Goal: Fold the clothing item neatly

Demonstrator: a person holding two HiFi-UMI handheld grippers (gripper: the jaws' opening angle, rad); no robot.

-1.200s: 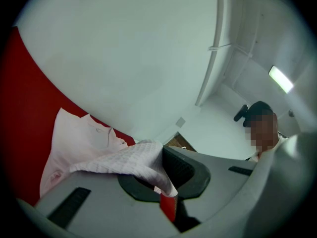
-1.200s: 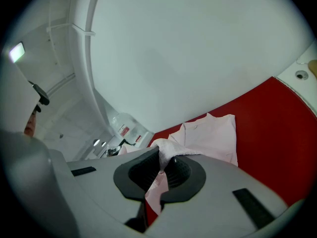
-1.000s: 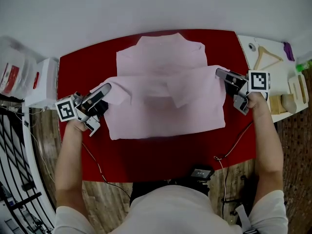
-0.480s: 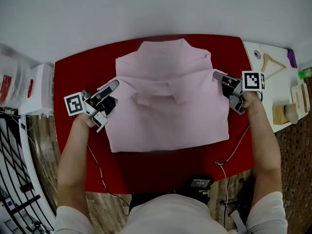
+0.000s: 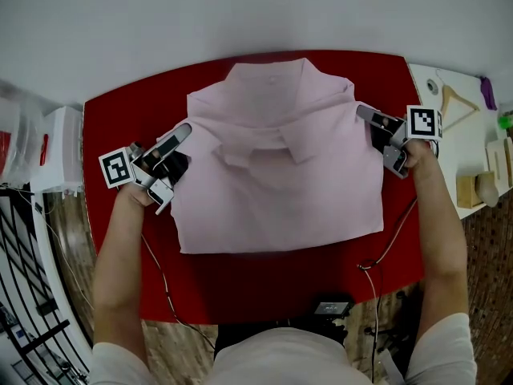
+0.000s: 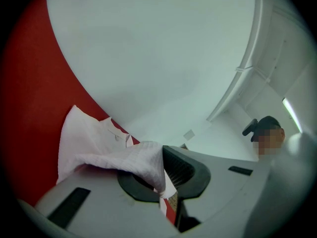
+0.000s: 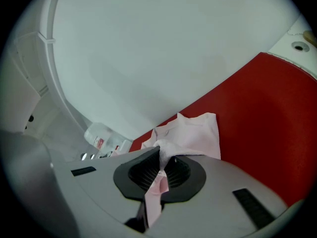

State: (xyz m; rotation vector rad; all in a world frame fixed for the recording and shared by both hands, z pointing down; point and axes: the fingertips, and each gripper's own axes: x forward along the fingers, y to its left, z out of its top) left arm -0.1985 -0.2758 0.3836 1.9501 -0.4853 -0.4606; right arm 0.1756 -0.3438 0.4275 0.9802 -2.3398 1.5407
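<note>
nearest you, at the bottom of the head view, your two forearms reach up the frame, one on each side. between them lies the red surface (image 5: pixel 264 283). in the middle of the frame a single pink shirt (image 5: pixel 276 199) rests on it. its lower half lies flat, its upper part is doubled over, and its one collar (image 5: pixel 264 147) shows near the centre.

you hold two tongs, each with one marker cube, so two cubes in all. the left tongs (image 5: pixel 184 128) sit at the shirt's left edge, clenched on a fold of the pink cloth. the left gripper view shows the fabric pinched between the pads and draped over one jaw. the right tongs (image 5: pixel 361 111) sit at the shirt's upper right corner, likewise clamped on pink cloth, with a strip of it hanging down through the jaws.

farther off, at the right edge, a second, white surface (image 5: pixel 461 143) carries one wooden hanger (image 5: pixel 450 96). at the left edge stands one white box (image 5: pixel 60 147).
</note>
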